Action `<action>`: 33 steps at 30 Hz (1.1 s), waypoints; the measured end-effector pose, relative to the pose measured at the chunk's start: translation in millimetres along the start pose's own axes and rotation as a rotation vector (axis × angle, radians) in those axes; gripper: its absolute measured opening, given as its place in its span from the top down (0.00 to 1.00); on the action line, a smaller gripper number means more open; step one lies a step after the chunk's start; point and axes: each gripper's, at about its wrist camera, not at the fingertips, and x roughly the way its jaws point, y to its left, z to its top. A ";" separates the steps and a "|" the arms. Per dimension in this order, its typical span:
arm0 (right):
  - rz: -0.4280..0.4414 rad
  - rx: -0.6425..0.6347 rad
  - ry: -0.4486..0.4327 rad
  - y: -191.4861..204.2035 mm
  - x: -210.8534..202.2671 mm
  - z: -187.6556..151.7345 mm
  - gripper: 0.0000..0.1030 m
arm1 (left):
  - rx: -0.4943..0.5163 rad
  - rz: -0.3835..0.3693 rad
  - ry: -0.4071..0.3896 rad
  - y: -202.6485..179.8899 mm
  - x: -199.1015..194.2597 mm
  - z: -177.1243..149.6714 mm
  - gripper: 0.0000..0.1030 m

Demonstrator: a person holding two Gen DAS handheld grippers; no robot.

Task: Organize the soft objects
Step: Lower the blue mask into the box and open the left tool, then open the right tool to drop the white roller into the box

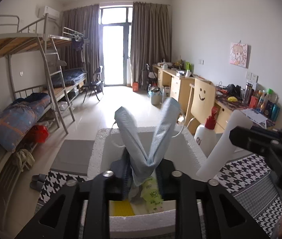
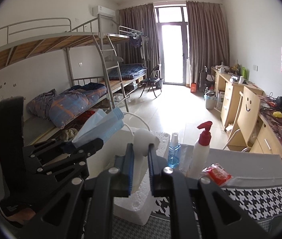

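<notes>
Left gripper [image 1: 141, 171] pinching mask [image 1: 146, 137] over foam box [image 1: 190, 145]; right gripper [image 2: 141, 151] clamping foam roll [image 2: 143, 139]; neither boxed yet.

You have a pale blue face mask [image 1: 150, 139] folded into an upright V over the white foam box [image 1: 188, 145], and a white foam tube [image 1: 226, 145] leaning tilted beside it.

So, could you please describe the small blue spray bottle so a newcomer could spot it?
Start at the white foam box on the houndstooth cloth. Just right of it stand two bottles: the spray bottle is the shorter, clear blue one with a clear cap, beside the taller white red-pump bottle.
</notes>
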 end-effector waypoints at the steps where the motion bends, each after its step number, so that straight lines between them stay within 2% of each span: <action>1: -0.002 0.001 0.000 -0.3 0.8 0.2 0.86 | 0.003 -0.015 0.010 0.2 2.0 -0.4 0.60; 3: -0.003 0.003 0.002 -0.2 2.3 1.2 0.86 | -0.004 0.000 0.007 2.8 1.9 -1.8 0.39; 6: -0.008 0.003 0.002 0.1 3.5 1.9 0.86 | -0.007 0.025 -0.010 8.1 -0.8 -2.4 0.20; 9: -0.009 0.006 -0.001 -0.2 3.8 2.3 0.86 | -0.036 0.049 -0.027 17.1 -4.9 -1.7 0.09; 17: -0.001 -0.001 0.000 6.0 9.0 5.8 0.86 | -0.054 0.079 -0.049 21.5 -11.8 0.3 0.04; 33: 0.012 -0.022 0.026 10.9 25.4 8.4 0.86 | -0.074 0.117 -0.065 34.4 -18.9 -5.9 0.03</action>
